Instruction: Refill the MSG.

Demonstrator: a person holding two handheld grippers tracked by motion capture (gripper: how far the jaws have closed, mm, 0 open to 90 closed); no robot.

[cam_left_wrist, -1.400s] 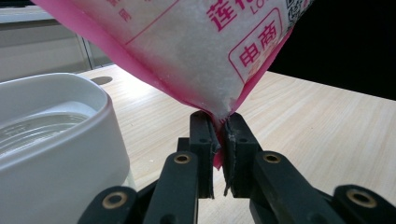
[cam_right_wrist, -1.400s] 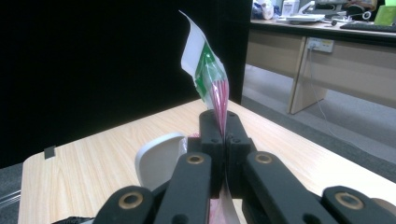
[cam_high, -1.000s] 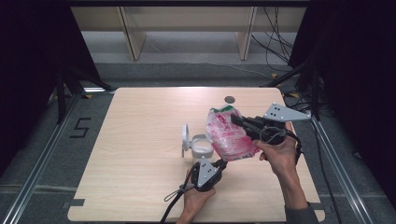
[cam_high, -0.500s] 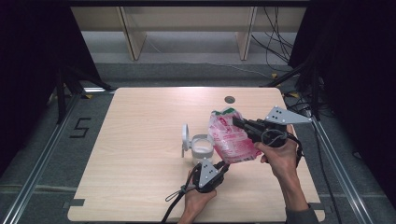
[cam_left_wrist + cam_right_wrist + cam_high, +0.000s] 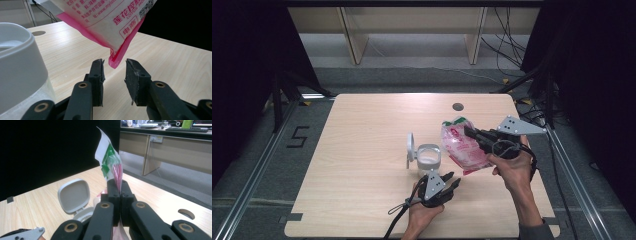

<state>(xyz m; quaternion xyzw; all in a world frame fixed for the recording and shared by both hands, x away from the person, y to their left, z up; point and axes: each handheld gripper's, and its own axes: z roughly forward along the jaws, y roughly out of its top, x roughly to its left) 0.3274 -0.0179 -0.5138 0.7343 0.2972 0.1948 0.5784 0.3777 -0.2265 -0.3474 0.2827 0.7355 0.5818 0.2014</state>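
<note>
Just beside the lifted pink bag [image 5: 462, 145]: open-lidded white container [image 5: 428, 156]; left claw [image 5: 452, 181] below.

surface: wooden table [image 5: 362, 150] | on it: white lidded container [image 5: 428, 157]

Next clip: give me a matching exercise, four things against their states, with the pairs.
Things:
1. left hand-held gripper
2. right hand-held gripper
3. pink bag
4. white container

States:
A. lid flipped open
B. shut on the bag's top edge
C. jaws apart around the bag's bottom corner
D. held above the table

Pairs: 1-C, 2-B, 3-D, 4-A
</note>
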